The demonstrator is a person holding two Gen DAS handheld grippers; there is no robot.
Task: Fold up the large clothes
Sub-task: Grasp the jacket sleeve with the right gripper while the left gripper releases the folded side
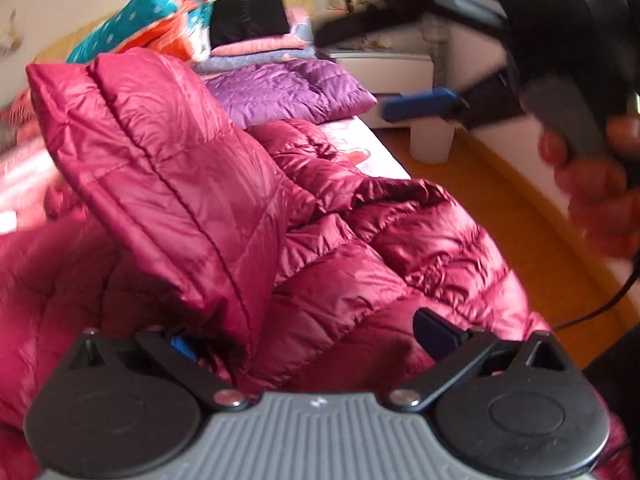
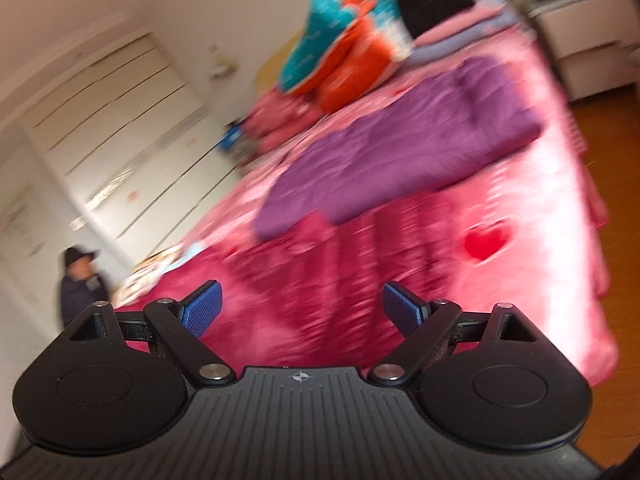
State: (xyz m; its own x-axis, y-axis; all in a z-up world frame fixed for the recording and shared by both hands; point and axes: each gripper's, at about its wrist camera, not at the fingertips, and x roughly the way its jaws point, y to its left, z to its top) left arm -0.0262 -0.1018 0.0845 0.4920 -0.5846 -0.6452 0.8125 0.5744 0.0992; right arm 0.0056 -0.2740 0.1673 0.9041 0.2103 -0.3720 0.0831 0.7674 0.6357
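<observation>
A large crimson quilted down jacket (image 1: 224, 208) lies crumpled on the pink bed (image 1: 380, 148), one part raised up in front of my left gripper (image 1: 308, 340). The left gripper's jaws stand wide apart with jacket fabric bunched between them; the left pad (image 1: 182, 346) is mostly buried in fabric. My right gripper (image 2: 302, 308) is open and empty, held in the air above the jacket (image 2: 304, 280); that view is motion-blurred. The right gripper also shows in the left wrist view (image 1: 420, 104), up at the right, in a hand.
A purple quilted jacket (image 1: 288, 92) (image 2: 404, 148) lies farther up the bed. Folded clothes and a teal-and-orange blanket (image 1: 160, 16) pile at the headboard. A white nightstand (image 1: 392, 68) and orange wooden floor (image 1: 480, 184) are right of the bed. A person (image 2: 78, 280) stands by the wardrobe.
</observation>
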